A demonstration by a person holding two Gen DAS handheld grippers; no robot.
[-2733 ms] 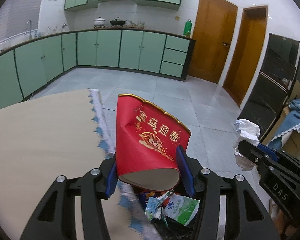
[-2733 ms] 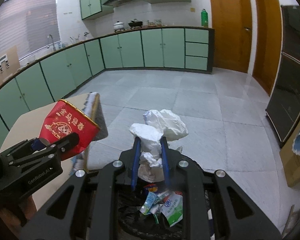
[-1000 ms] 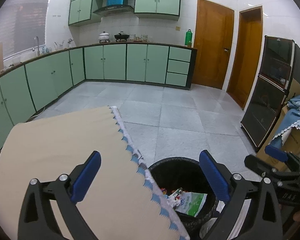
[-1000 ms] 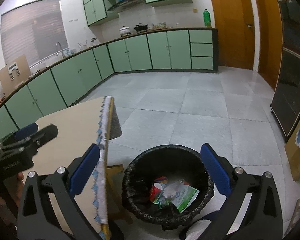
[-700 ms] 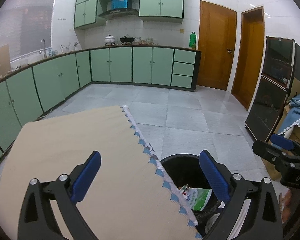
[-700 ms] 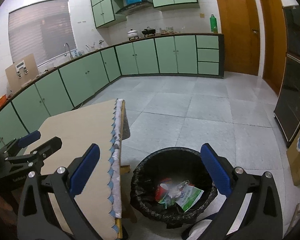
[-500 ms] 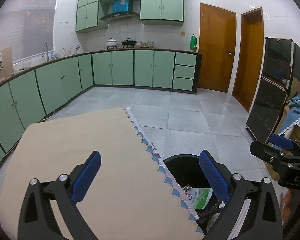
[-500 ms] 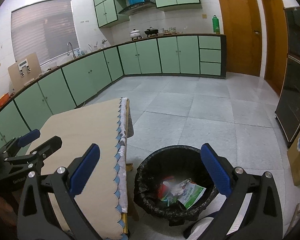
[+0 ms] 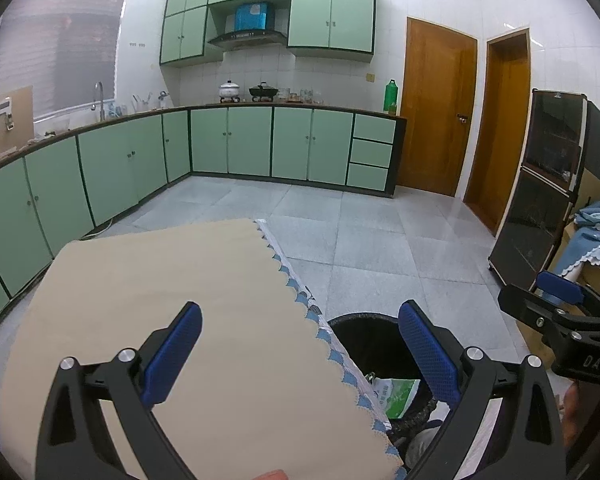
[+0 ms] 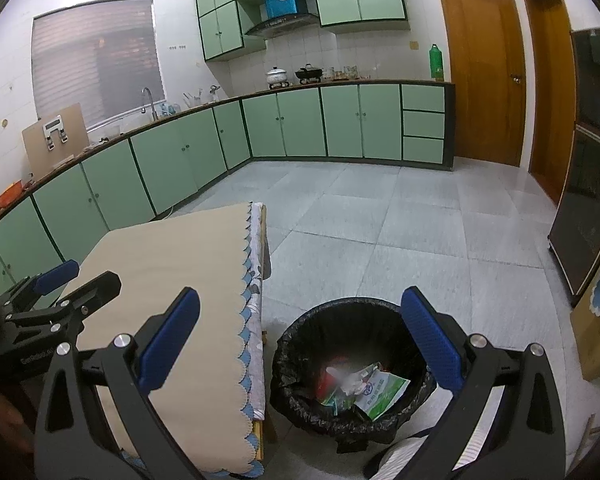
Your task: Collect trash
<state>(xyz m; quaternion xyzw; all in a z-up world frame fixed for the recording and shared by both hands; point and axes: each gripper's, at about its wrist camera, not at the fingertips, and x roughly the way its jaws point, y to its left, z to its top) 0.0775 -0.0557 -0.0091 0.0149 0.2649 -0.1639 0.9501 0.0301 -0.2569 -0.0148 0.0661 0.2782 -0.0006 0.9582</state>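
The letters "DAS" are read in white on the black body of the right gripper point(image 9: 556, 300) in the left wrist view, while the print on the green-and-white flat plastic packet point(image 10: 382, 394) is too small to be read. That packet is seen lying tilted among crumpled trash in the round bin lined with a black plastic bag point(image 10: 300, 332), which stands on the grey tiled floor just beside the table covered by a beige cloth with a blue scalloped edge point(image 10: 172, 248). Both the left gripper point(image 9: 300, 346) and the right gripper are held spread wide with blue-padded fingers point(image 10: 430, 334), and nothing is grasped or touched by either.

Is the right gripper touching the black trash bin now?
Apart. In the right wrist view the right gripper is wide open above the trash bin, and its blue fingers hold nothing, with bare floor visible between them.
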